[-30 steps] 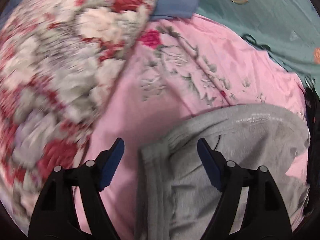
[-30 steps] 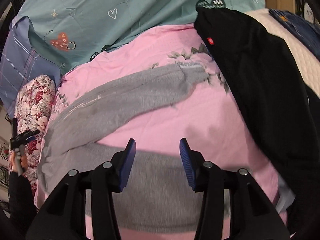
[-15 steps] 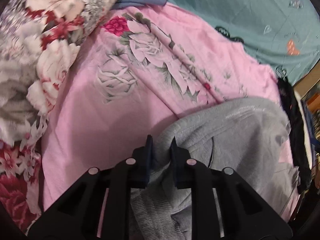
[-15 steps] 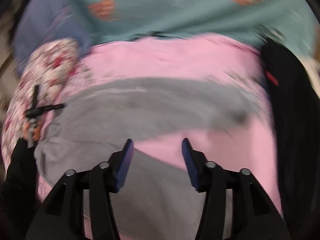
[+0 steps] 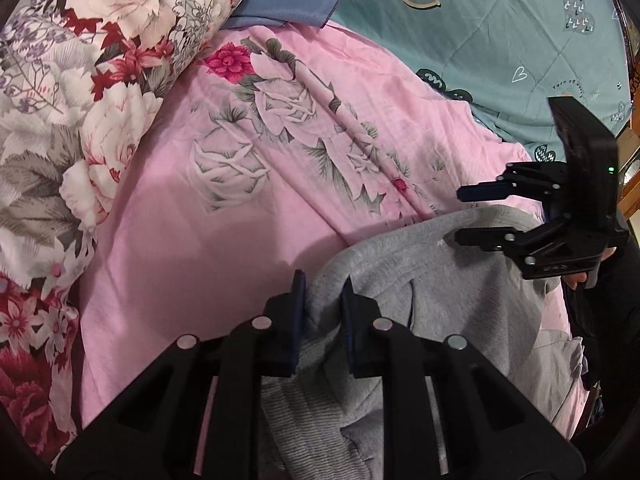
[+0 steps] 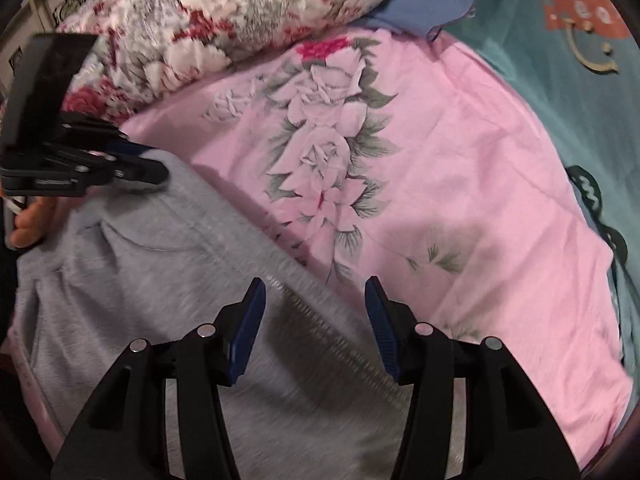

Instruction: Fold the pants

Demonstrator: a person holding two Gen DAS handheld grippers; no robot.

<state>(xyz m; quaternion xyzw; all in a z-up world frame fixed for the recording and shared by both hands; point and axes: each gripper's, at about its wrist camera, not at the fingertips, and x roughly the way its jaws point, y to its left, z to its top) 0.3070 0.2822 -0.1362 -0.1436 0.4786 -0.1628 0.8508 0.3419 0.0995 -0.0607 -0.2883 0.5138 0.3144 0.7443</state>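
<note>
On pink sheet, left claw pinching grey pants — lower part cut off, right claw spread wide

matt grey fleece pants

Each wrist camera looks down close along its own gripper onto the bed. Both share the pink floral sheet and grey pants, each seeing the other gripper.

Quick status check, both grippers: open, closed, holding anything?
Left hand-held gripper: closed on a bunched edge of the grey pants.
Right hand-held gripper: open, holding nothing, above the pants.
</note>
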